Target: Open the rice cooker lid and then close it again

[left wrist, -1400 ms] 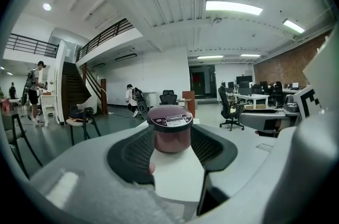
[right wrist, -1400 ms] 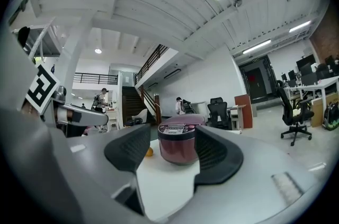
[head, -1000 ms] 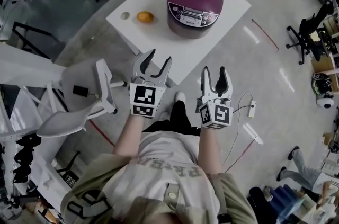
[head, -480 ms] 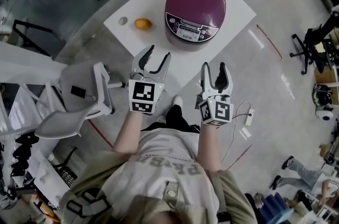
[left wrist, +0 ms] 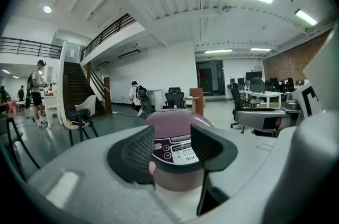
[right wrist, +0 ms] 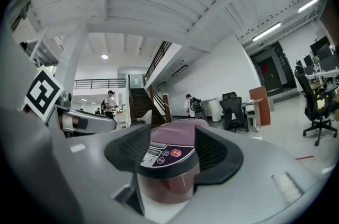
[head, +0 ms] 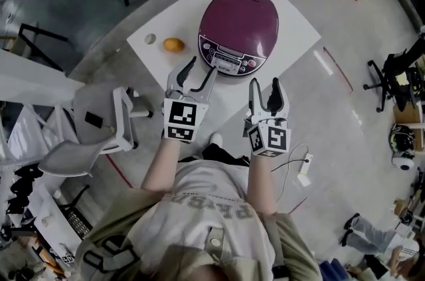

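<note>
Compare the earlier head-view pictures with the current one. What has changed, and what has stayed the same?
The left hand-held gripper and right hand-held gripper have advanced toward the rice cooker. Nothing was gripped; both stay open and empty. The lid remains shut, the orange unmoved on the table.

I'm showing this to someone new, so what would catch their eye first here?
The purple rice cooker, lid shut, stands on the white table with an orange beside it. Just short of it, the left gripper and right gripper hang side by side, jaws apart and empty.
</note>
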`<state>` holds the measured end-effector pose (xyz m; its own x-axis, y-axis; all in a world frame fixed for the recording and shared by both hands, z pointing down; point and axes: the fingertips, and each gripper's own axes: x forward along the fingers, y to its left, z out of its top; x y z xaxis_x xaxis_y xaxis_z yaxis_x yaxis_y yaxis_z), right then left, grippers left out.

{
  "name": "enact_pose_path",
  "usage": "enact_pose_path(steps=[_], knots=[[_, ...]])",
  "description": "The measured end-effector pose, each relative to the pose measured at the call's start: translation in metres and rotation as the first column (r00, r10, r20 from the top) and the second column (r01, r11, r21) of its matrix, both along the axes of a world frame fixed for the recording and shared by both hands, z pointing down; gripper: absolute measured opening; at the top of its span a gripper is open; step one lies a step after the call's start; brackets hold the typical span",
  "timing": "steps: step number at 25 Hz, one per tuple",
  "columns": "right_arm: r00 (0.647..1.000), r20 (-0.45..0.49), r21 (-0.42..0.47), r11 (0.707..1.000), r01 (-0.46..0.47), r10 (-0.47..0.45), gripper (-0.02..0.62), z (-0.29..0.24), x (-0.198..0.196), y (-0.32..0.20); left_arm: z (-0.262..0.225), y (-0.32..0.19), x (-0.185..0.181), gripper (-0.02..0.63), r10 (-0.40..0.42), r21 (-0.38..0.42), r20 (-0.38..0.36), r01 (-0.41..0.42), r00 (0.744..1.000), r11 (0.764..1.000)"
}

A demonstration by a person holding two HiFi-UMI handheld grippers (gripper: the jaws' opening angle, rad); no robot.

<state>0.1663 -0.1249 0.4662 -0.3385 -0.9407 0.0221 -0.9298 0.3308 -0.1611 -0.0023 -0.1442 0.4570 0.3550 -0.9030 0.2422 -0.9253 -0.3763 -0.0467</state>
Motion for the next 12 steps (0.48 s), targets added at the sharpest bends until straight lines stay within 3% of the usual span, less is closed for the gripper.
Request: enact_pose_path(steps=[12], knots=[[0.999, 0.006, -0.002, 0.999, 0.053, -0.053, 0.235, 0.001, -0.003, -0.034, 0.003, -0.032, 0.010, 0.239, -0.001, -0.011, 0.011, 0.001, 1.000, 1.000]])
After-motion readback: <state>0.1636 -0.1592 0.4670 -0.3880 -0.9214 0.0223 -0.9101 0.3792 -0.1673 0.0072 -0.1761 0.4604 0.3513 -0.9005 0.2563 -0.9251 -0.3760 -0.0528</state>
